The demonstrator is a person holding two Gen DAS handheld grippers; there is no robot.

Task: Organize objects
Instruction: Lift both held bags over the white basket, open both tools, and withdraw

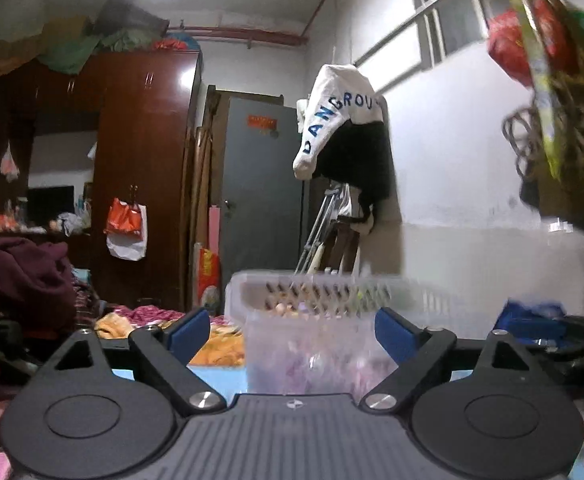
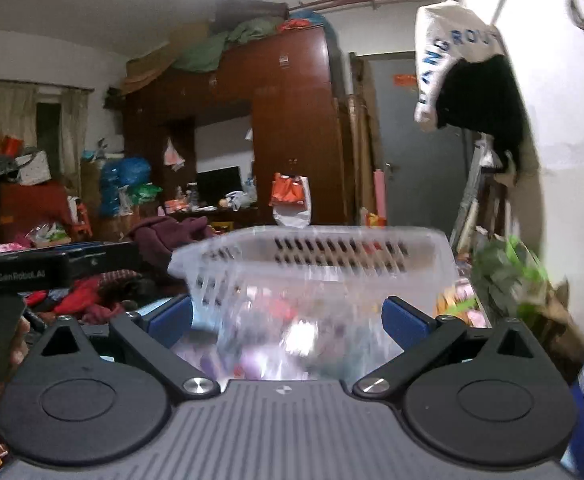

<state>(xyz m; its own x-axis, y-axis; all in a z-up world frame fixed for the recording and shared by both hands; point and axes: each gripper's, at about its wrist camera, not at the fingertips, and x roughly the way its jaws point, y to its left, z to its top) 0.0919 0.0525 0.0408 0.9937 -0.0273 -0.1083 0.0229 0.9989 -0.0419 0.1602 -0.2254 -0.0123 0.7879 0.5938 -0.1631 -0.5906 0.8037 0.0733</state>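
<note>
Both grippers, left (image 1: 292,332) and right (image 2: 288,320), had their blue-padded fingers (image 1: 190,330) spread wide, grasping nothing. The translucent perforated plastic basket (image 2: 311,248) stood just ahead of each on the light blue table (image 1: 216,376), blurred, with pinkish-purple items inside too smeared to identify. A hasty one-sided pinch on its thin rim would probably tip it and spill those contents.

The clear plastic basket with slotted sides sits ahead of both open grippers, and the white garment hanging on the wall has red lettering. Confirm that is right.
One detail is wrong: the lettering on the white garment is blue, not red, as the left wrist view shows. The rest stands: the clear plastic basket with slotted sides sits ahead of the left gripper and the right gripper, both open.
</note>
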